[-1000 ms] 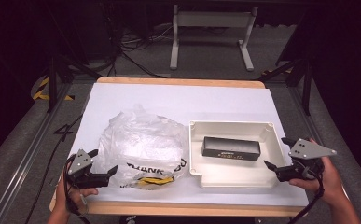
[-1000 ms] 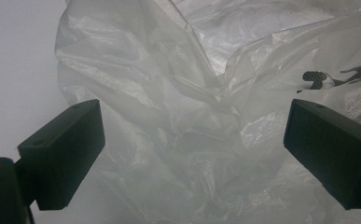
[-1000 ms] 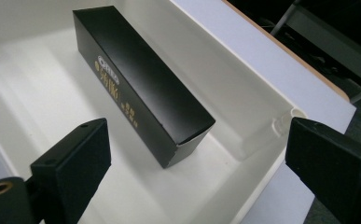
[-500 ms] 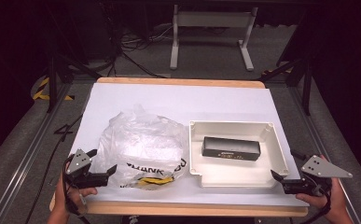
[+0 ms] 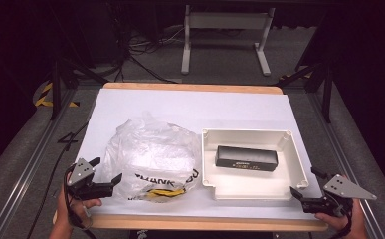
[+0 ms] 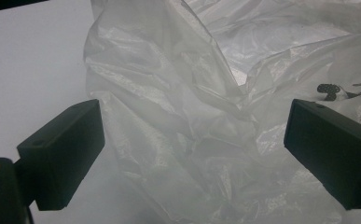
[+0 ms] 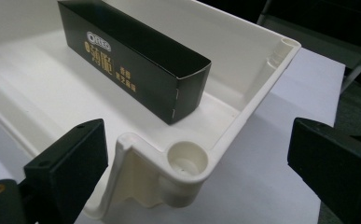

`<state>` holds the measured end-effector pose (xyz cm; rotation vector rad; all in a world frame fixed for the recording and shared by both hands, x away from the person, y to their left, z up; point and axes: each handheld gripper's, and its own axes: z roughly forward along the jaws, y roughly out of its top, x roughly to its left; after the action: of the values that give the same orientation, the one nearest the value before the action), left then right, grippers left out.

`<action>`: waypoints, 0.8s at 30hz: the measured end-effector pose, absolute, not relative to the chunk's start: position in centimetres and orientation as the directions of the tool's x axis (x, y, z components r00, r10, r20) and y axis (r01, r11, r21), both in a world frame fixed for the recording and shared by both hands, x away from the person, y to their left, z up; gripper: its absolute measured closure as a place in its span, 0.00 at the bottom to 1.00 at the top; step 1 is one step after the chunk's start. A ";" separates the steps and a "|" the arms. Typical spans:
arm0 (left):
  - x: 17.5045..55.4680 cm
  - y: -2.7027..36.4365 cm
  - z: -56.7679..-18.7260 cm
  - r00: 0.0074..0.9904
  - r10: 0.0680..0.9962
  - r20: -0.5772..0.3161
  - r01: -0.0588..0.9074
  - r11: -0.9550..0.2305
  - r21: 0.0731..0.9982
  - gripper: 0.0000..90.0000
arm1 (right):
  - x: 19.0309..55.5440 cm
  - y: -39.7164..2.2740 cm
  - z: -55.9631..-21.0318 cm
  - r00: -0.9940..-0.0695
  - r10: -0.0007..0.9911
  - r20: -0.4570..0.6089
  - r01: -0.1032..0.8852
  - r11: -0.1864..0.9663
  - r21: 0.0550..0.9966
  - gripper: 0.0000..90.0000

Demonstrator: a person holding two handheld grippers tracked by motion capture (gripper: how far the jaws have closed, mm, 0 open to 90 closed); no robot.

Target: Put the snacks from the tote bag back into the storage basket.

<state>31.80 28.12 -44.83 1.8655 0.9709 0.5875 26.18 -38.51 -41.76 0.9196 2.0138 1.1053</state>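
A crumpled clear plastic bag (image 5: pixel 152 157) with black lettering lies on the white table (image 5: pixel 190 107), left of centre. My left gripper (image 5: pixel 108 169) stands open at the bag's near left edge, and the bag (image 6: pixel 192 93) sits between its jaws (image 6: pixel 194 154). A shallow white tray (image 5: pixel 252 137) to the right holds a black box (image 5: pixel 246 158) with gold print. My right gripper (image 5: pixel 303 180) is open at the tray's near right corner. In the right gripper view that corner (image 7: pixel 187 158) lies between the jaws (image 7: pixel 197 163), with the black box (image 7: pixel 136 51) beyond.
The table's wooden front edge (image 5: pixel 205 224) runs just ahead of both hands. A metal stand (image 5: pixel 225 45) and cables sit on the dark floor behind the table. Bare white surface stretches across the far half of the table.
My right gripper has drawn back toward the table's near right corner, away from the tray's side. The left gripper has barely moved. Bag, tray and box stay put.
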 end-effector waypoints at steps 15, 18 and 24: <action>32.2 28.0 -44.8 0.573 0.819 -0.004 0.372 -0.255 0.893 0.07 | 26.0 -38.1 -42.7 -0.529 0.815 -0.236 0.273 0.426 0.862 0.06; 32.2 27.9 -44.8 0.578 0.816 0.001 0.371 -0.263 0.890 0.07 | 26.0 -38.1 -42.7 -0.524 0.818 -0.238 0.273 0.426 0.863 0.06; 32.2 27.9 -44.8 0.578 0.816 -0.003 0.372 -0.260 0.891 0.07 | 26.0 -38.1 -42.8 -0.524 0.819 -0.235 0.272 0.422 0.865 0.06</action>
<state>32.18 27.88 -44.83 1.8596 0.9631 0.5868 25.99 -38.09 -42.76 0.9202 2.0146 1.0570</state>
